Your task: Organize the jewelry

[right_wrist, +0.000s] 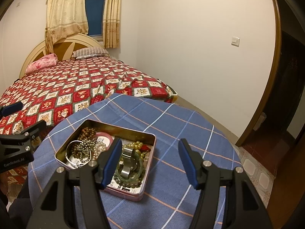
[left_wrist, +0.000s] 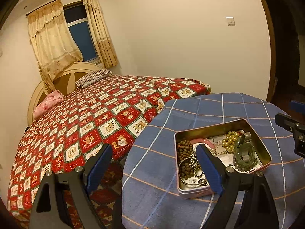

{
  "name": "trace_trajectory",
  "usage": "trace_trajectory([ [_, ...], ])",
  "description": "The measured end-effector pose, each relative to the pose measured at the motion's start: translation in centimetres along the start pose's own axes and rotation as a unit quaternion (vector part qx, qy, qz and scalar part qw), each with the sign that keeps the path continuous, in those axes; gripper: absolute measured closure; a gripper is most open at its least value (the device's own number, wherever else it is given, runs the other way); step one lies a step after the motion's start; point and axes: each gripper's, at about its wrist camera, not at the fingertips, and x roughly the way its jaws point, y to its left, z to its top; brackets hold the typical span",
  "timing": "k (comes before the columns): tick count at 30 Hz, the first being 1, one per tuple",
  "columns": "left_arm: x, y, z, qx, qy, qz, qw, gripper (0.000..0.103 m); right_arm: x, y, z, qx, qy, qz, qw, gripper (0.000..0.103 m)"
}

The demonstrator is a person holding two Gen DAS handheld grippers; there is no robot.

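An open pink tin [left_wrist: 265,167] [right_wrist: 148,186] sits on a round table with a blue checked cloth [left_wrist: 162,171] [right_wrist: 181,126]. It holds brown wooden beads [left_wrist: 184,150] [right_wrist: 86,132], a pink bangle [left_wrist: 205,140] [right_wrist: 106,135], yellow beads [left_wrist: 229,140] [right_wrist: 136,144], a green bangle [left_wrist: 246,153] [right_wrist: 140,167], a silver bangle [right_wrist: 69,152] and metal bead chains [right_wrist: 85,148]. My left gripper [left_wrist: 154,153] is open and empty, above the table's left edge. My right gripper [right_wrist: 150,147] is open and empty, above the tin's right end.
A bed with a red patterned cover [left_wrist: 80,122] [right_wrist: 76,87] stands just behind the table. A dark doorway [right_wrist: 286,87] is at the right. Tiled floor [right_wrist: 253,169] shows beyond the table's right edge.
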Motion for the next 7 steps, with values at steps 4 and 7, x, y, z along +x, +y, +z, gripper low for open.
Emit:
trace_trajectory([
  [4,-0.25,-0.07,-0.08,0.003,-0.006,-0.002,1.0,0.014,0.07,-0.04,-0.03,0.0,0.0,-0.001,1.0,0.039],
  [7,-0.31,-0.3,-0.05,0.006,-0.006,-0.007,0.9999,0.014,0.22,-0.2,-0.16,0.001,0.001,-0.001,1.0,0.039],
])
